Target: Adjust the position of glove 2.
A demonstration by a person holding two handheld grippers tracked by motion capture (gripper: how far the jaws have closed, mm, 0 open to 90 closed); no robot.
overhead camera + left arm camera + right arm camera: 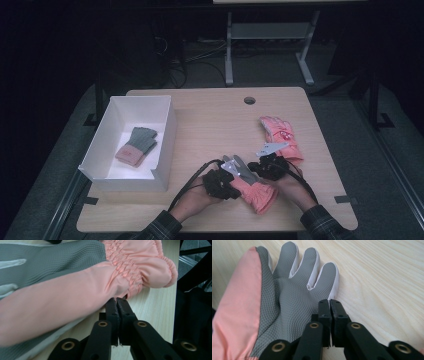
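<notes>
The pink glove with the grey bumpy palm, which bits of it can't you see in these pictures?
- Pink ski glove with grey textured palm: in the high view, the left gripper and right gripper cover its middle and fingers.
- Left gripper view: its fingers are cut off by the left edge.
- Right gripper view: its gathered cuff is cut off by the bottom edge.
- Whether the shut jaws pinch any fabric: too close to tell in both gripper views.

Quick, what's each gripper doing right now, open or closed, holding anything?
Left gripper: jaws closed, tips at the cuff edge of the pink and grey padded glove; a pinch cannot be told.
Right gripper: jaws closed beside it, holding nothing.
</notes>
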